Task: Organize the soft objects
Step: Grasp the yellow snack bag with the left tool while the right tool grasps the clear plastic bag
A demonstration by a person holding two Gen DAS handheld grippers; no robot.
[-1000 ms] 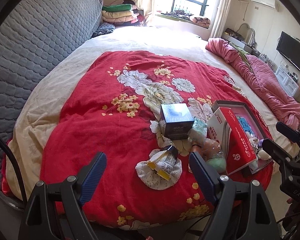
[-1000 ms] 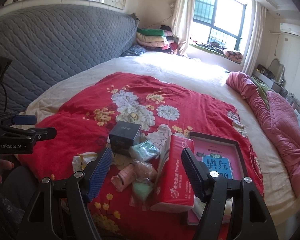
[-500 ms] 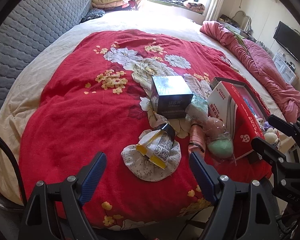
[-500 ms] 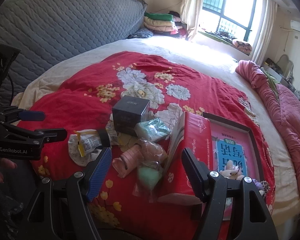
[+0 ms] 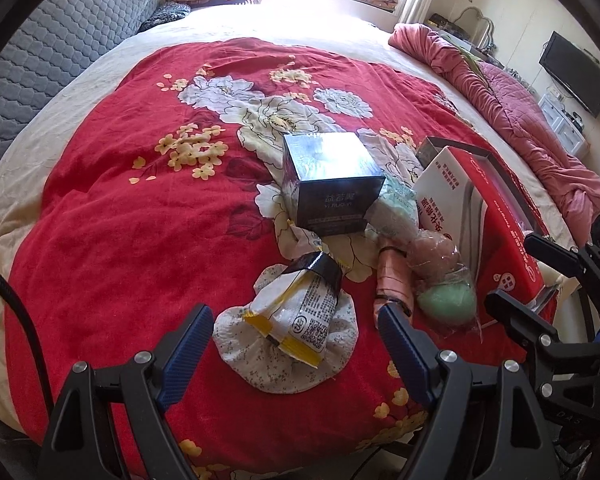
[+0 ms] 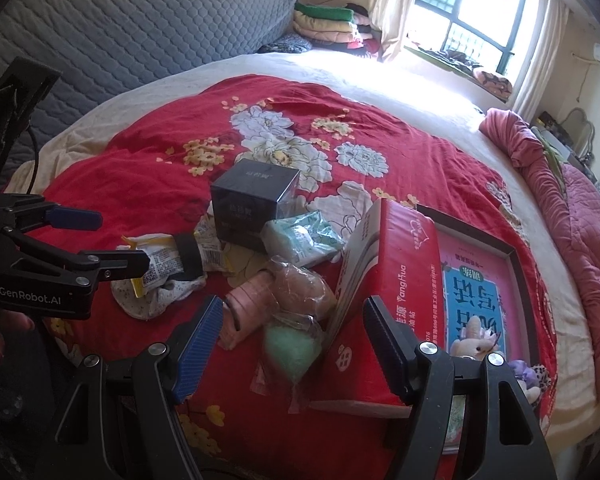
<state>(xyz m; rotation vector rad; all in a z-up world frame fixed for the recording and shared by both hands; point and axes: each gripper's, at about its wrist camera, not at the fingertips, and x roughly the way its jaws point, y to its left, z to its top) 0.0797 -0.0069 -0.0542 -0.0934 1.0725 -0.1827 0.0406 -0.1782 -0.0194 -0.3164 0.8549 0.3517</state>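
Note:
A pile of small items lies on the red floral blanket (image 5: 132,216). A white snack packet (image 5: 300,316) rests on a round speckled cloth (image 5: 284,364). Beside them are a pink roll (image 5: 392,280), bagged pink and green puffs (image 5: 448,300), a mint tissue pack (image 6: 300,240), a dark box (image 5: 332,180) and a red tissue box (image 6: 396,264). My left gripper (image 5: 296,340) hangs open just above the packet, nothing between its fingers. My right gripper (image 6: 296,336) stands open over the green puff (image 6: 292,348). Each gripper shows at the edge of the other's view.
A shallow black tray (image 6: 516,256) with a pink card and small plush toys (image 6: 476,340) lies at the right. A pink quilt (image 6: 572,208) runs along the bed's right edge. A grey padded headboard (image 6: 140,20) and folded blankets (image 6: 328,20) stand at the back.
Both grippers have come down and closer to the pile, tilting more steeply; the objects now loom larger. Jaws stayed equally wide. Nothing on the bed has moved.

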